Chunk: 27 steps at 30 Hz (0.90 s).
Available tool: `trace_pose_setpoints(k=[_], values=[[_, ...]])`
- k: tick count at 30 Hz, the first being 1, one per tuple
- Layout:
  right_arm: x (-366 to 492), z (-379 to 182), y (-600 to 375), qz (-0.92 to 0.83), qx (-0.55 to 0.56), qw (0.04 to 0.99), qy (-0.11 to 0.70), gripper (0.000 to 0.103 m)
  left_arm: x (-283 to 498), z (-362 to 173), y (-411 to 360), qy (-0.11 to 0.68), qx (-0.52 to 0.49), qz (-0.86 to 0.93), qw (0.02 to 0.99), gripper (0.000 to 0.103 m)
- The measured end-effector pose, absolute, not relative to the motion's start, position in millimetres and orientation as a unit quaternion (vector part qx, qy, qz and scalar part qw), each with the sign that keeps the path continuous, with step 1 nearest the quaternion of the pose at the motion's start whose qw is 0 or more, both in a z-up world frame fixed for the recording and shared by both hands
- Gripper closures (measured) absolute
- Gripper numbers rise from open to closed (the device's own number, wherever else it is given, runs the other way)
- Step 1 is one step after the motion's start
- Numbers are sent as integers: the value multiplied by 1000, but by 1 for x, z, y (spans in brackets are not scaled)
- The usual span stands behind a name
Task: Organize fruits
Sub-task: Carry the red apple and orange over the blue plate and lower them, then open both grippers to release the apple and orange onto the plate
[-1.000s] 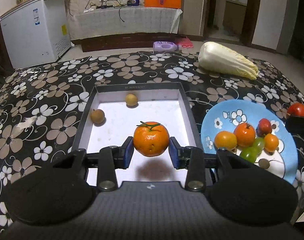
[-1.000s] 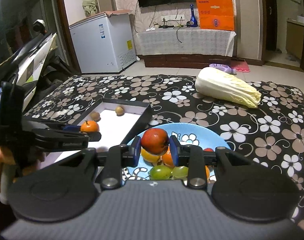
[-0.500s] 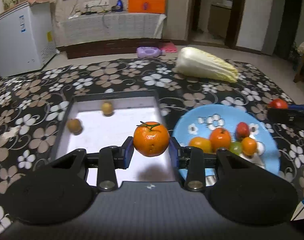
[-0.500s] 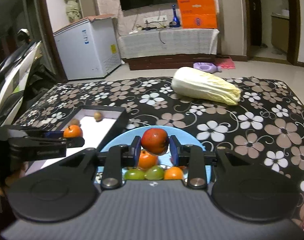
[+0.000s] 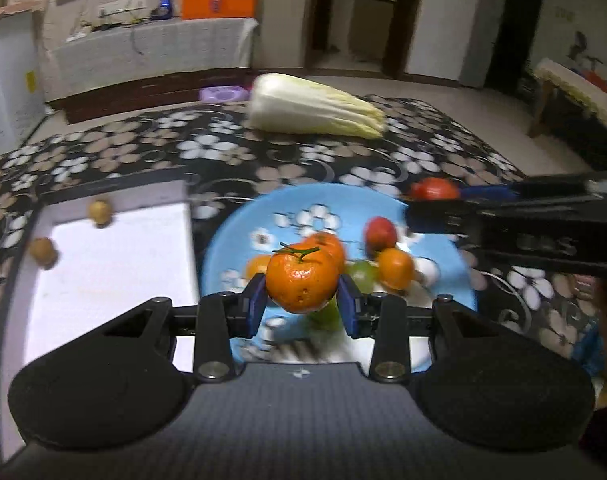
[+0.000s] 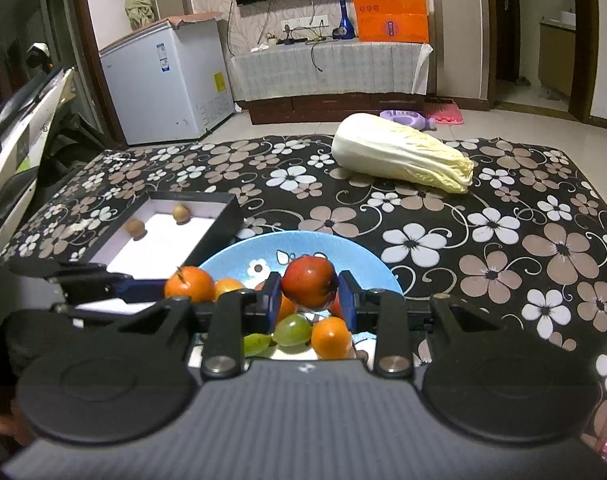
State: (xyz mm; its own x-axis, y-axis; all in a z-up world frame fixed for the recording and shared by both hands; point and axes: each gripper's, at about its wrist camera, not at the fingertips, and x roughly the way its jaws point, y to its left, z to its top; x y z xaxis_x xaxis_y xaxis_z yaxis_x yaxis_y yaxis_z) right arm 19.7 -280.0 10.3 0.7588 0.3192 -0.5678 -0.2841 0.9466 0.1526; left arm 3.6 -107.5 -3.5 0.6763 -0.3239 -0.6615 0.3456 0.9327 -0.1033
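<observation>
My left gripper [image 5: 302, 300] is shut on an orange mandarin [image 5: 302, 282] with a green stem, held above the near left part of the blue flowered plate [image 5: 303, 204]. My right gripper [image 6: 310, 296] is shut on a red tomato [image 6: 308, 286] above the same plate [image 6: 363, 256]. The plate holds several small fruits, orange, red and green. The black box with a white floor [image 5: 111, 264] lies left of the plate and holds two small brown fruits [image 5: 100, 212]. The right gripper with its tomato shows at the right in the left wrist view [image 5: 435, 191].
A Chinese cabbage [image 6: 401, 158] lies at the far side of the flowered tablecloth [image 6: 503, 240]. A white freezer [image 6: 163, 84] and a covered TV bench [image 6: 327, 64] stand beyond the table. A scooter [image 6: 19, 128] stands at the left.
My left gripper has swung right with the mandarin, from over the box to over the plate. My right gripper holds the tomato over the plate as before.
</observation>
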Motion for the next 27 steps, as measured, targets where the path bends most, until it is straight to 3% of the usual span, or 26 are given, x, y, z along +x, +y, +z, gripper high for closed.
trace_pose_setpoints(k=[27], values=[[58, -17, -268, 140, 19, 928, 344, 69, 3, -28, -159, 379, 32, -245, 892, 59]])
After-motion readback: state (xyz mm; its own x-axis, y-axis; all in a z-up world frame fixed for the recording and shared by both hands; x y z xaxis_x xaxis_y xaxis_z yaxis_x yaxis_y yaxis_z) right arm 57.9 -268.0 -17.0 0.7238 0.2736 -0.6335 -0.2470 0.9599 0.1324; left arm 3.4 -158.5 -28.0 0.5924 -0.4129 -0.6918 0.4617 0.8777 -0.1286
